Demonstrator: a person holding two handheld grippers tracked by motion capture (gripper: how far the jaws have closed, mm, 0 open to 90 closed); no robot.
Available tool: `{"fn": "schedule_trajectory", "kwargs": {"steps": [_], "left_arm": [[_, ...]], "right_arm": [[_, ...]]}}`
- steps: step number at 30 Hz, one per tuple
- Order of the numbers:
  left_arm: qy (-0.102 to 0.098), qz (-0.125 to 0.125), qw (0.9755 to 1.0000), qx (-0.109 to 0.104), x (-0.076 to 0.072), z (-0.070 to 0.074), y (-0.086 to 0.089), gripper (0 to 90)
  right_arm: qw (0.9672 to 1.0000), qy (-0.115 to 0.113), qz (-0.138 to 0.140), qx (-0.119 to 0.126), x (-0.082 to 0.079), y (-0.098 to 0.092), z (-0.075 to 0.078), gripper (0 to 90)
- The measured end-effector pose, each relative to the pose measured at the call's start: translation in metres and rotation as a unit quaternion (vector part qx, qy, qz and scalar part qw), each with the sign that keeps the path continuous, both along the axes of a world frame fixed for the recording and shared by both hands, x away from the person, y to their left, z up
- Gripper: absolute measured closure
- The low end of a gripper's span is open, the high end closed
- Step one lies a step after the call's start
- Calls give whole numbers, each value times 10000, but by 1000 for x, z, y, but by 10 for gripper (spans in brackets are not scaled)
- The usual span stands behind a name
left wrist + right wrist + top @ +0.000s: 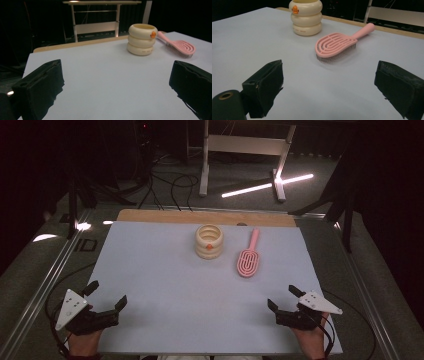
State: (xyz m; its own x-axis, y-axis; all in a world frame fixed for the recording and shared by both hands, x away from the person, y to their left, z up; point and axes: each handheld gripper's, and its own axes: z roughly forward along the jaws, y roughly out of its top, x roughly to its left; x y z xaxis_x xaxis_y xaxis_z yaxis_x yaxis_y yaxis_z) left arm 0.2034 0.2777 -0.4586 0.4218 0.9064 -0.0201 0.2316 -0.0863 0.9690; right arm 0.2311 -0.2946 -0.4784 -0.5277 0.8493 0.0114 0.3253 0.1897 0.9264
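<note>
A cream ribbed cup [209, 241] with a small orange mark stands upright at the far middle of the pale mat [165, 285]. A pink hairbrush [249, 256] lies just right of it, bristles down, handle pointing away. My left gripper [106, 294] rests at the mat's near left corner, jaws wide open and empty. At the near right corner my right gripper [284, 298] is also open and empty. The left gripper view has the cup [142, 39] and brush [180, 46] far ahead. From the right gripper view the brush [336, 45] lies closer, the cup [306, 17] behind it.
A wooden board edge [205, 216] runs along the mat's far side. Metal rails [50, 275] flank the table on both sides. Beyond the table, a white desk frame [245, 155] and cables [170, 185] sit on the dark floor.
</note>
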Motion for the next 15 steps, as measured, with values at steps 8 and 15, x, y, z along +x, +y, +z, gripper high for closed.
{"fn": "schedule_trajectory", "kwargs": {"steps": [8,15], "left_arm": [[13,73,10000,-21,0,-4,1,0],[42,94,9999,26,1,-6,0,0]], "right_arm": [[10000,15,-7,-12,1,1,-1,85],[10000,11,11,-30,2,3,0,85]]}}
